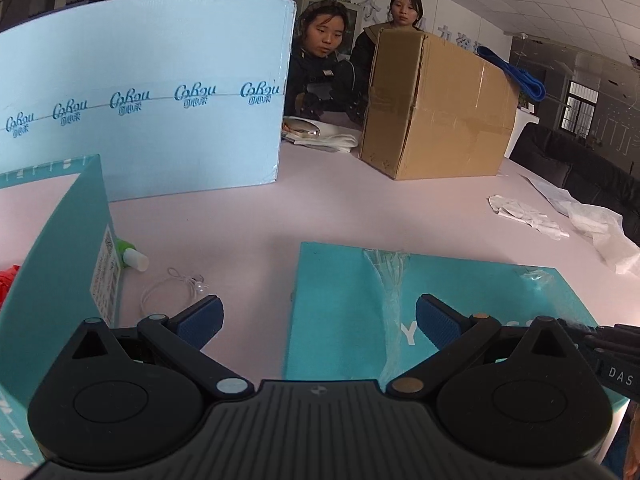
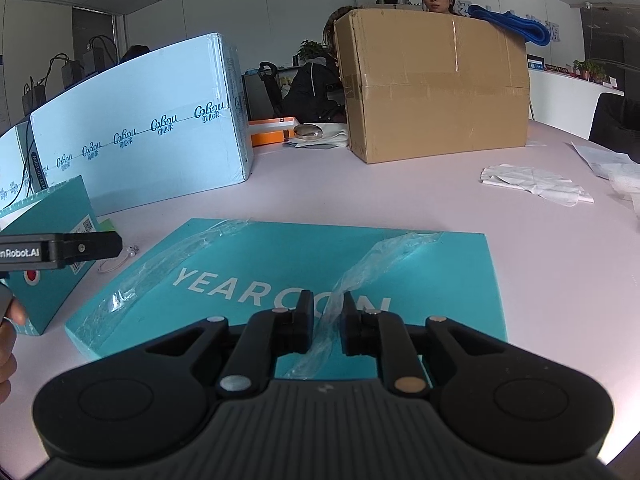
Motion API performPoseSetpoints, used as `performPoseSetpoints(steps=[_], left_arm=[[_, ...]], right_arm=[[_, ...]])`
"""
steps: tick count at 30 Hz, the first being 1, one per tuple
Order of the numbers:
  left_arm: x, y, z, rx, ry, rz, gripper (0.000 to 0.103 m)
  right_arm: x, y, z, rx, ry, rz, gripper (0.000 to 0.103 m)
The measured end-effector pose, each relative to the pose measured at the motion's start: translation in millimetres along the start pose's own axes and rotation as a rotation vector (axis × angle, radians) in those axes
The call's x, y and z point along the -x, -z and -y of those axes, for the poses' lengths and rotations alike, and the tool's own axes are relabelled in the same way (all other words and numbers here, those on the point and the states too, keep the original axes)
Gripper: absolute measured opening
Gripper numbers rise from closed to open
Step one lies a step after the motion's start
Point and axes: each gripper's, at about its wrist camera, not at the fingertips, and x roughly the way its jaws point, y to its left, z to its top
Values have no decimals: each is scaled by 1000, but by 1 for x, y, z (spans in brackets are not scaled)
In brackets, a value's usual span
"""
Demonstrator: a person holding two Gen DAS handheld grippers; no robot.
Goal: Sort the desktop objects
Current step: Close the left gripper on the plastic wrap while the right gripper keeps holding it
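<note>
There were two teal boxes [image 2: 304,272] [image 2: 48,280], two pale blue cartons [image 2: 140,128] [image 2: 12,168] (one barely visible), one brown carton [image 2: 436,92], one earphone cord [image 1: 172,292], one small bottle [image 1: 134,258]

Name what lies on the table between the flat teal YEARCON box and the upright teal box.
A thin white cord with a small clear bulb lies there on the pink table; the left wrist view shows it best.

Both wrist views look low across the teal box [image 1: 460,292].
</note>
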Motion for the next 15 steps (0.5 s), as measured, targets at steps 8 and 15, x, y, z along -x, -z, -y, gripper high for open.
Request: performPoseSetpoints(steps=[8,15], left_arm=[[-44,-12,3,9,57,-97,103],[-48,-11,40,-117,68,-97,102]], right_arm=[[1,-2,1,-26,-3,-20,18],[1,-2,0,-33,4,-20,18]])
